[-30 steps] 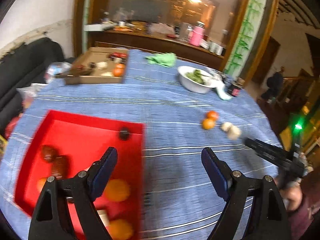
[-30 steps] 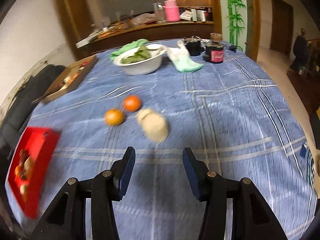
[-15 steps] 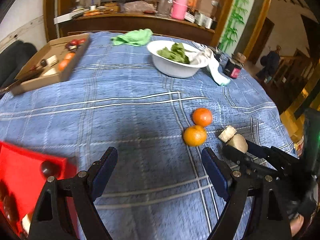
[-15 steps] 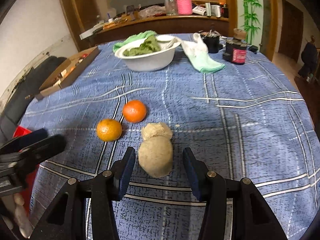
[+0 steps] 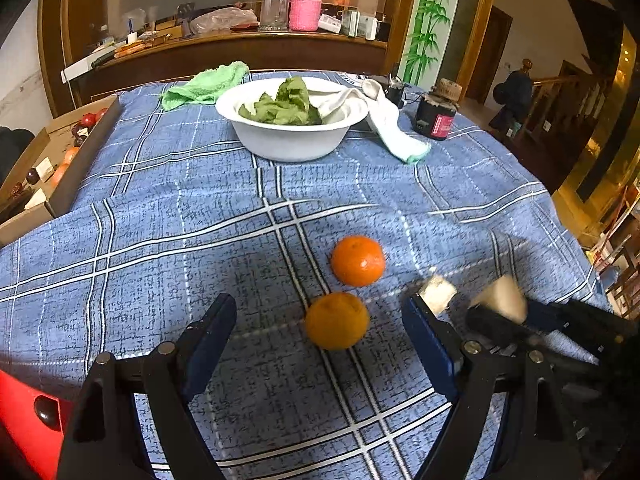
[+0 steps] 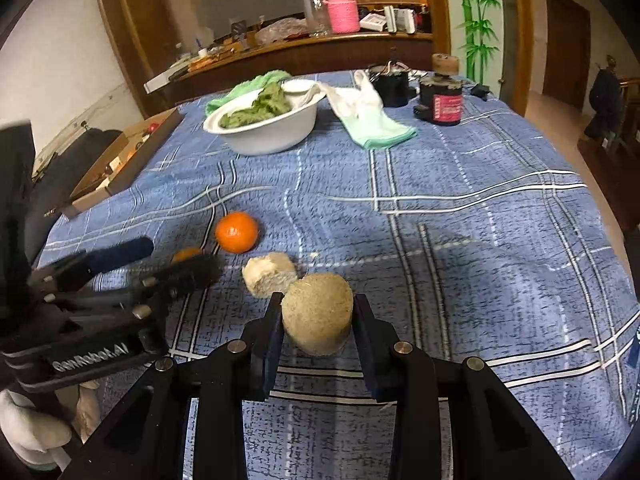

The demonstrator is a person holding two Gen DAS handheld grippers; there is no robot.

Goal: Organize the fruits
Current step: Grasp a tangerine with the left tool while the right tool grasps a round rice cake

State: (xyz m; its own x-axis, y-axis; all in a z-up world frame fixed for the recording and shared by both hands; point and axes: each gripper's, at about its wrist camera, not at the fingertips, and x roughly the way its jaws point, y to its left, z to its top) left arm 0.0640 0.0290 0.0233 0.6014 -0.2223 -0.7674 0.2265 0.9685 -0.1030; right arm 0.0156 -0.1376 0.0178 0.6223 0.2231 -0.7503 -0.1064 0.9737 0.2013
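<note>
Black plastic arms with dark blue pads make up the right gripper (image 6: 317, 322), and its jaws are closed against both sides of a tan fruit (image 6: 317, 317) with a rough, sandy skin and a rounded, slightly flat shape. I judge that the grip sits at the widest part so that the fruit cannot slip. Whether it is lifted or rests on the cloth I cannot tell. Just beside it lies a paler, lumpy piece (image 6: 269, 278) of similar texture.

Over the near orange (image 5: 337, 321), the left gripper (image 5: 318, 344) is spread wide, one pad on each side and not touching it, probably to take it next. A second orange (image 5: 358, 260), smooth and shiny, lies just behind the first.

Both fruits lie on a blue checked tablecloth (image 5: 200, 208) with a woven look. At the lower left corner of the left view a red tray (image 5: 24, 416) shows, holding a small dark fruit (image 5: 46, 417); it is likely the place for collecting. Farther back stand a white bowl (image 5: 292, 140) with green leaves, a green towel (image 5: 204, 86) and a cardboard box (image 5: 60, 168) with more fruit.
</note>
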